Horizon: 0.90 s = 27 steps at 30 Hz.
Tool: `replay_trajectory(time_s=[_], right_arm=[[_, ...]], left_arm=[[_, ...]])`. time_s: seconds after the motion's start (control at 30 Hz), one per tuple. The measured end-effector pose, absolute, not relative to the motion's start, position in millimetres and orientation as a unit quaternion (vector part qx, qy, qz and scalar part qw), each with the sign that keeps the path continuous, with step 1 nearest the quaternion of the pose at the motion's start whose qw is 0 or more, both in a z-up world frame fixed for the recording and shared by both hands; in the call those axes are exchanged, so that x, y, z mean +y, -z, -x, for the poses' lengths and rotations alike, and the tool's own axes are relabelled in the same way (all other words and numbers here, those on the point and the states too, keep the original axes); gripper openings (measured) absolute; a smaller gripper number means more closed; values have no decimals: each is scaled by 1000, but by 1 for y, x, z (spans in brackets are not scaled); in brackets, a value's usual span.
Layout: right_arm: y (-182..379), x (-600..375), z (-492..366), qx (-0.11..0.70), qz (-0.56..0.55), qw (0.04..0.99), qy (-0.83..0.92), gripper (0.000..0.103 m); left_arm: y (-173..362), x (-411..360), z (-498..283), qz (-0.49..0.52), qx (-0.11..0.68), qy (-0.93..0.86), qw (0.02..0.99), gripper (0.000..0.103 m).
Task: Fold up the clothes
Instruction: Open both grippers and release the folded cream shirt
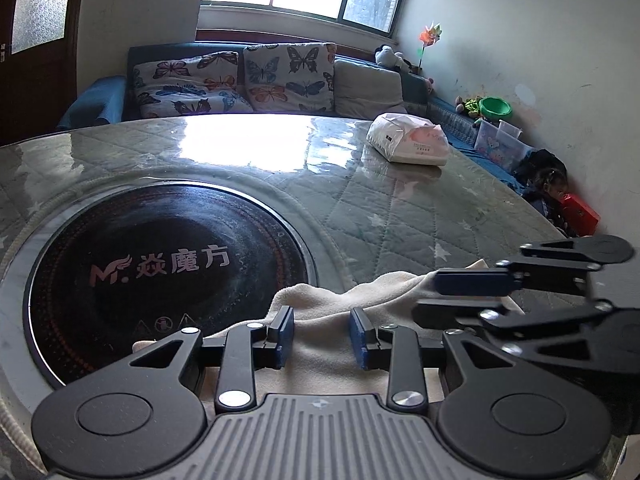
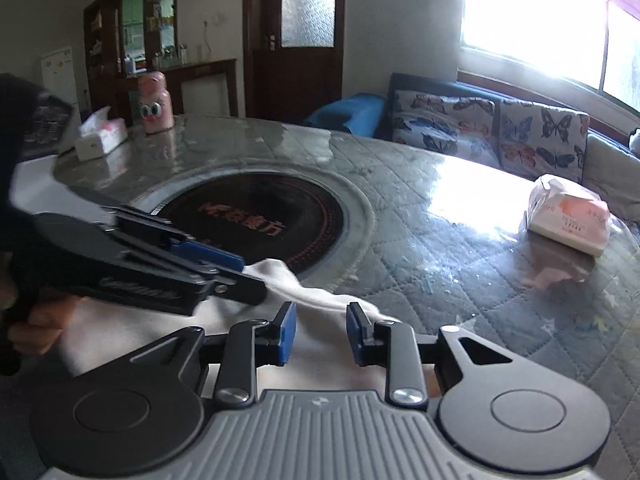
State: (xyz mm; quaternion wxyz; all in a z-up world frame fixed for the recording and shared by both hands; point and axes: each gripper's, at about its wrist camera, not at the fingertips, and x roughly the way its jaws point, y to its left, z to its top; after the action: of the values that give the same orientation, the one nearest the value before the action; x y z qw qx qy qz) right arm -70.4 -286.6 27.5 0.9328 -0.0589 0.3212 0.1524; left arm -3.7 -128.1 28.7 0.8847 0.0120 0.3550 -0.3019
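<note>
- left wrist view: the left gripper (image 1: 322, 336) points down over a cream cloth (image 1: 328, 304) that lies on the quilted table (image 1: 400, 208), at the near right edge of the round black hotplate (image 1: 168, 272).
- its two blue pads stand apart with the cloth under and between them; they do not press on it, so this gripper is released.
- the right gripper (image 1: 432, 292) reaches in from the right of the hotplate, lying on its side, with its blue pad over the cloth's raised far corner. a little cloth seems to sit between its fingers, but the angle is poor and i cannot tell whether they pinch it.
- a tissue pack (image 1: 412, 140) lies on the table well beyond the hotplate, to its right; a sofa with butterfly cushions (image 1: 240, 80) stands behind the table.
- right wrist view: the right gripper (image 2: 322, 334) hangs over the same cloth (image 2: 320, 300), which lies at the near edge of the hotplate (image 2: 256, 224), its tip just onto the black surface.
- its blue pads are parted, cloth beneath the gap, not squeezed.
- the left gripper (image 2: 240, 276) comes in from the left of the hotplate, its fingertips low at the cloth's left part; a hand (image 2: 44, 320) holds its grip.
- a pink bottle (image 2: 154, 102) and a tissue box (image 2: 100, 132) stand on the table beyond the hotplate, to the left.
</note>
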Motion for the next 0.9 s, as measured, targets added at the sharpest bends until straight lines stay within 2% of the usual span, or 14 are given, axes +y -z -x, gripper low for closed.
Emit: replay_trajectory(time_s=[0.53, 0.67, 0.77, 0.9], right_arm=[[-24, -275, 147, 303, 53, 938, -161, 46], [-17, -269, 154, 297, 71, 940, -154, 48], [-18, -266, 158, 290, 72, 942, -151, 56], [-13, -264, 160, 291, 72, 943, -147, 58]], left_arm=[[-49, -109, 69, -30, 312, 305, 899, 41], [-44, -101, 91, -42, 306, 300, 902, 41], [-38, -92, 100, -41, 310, 293, 904, 41], [-27, -81, 102, -30, 321, 282, 904, 41]])
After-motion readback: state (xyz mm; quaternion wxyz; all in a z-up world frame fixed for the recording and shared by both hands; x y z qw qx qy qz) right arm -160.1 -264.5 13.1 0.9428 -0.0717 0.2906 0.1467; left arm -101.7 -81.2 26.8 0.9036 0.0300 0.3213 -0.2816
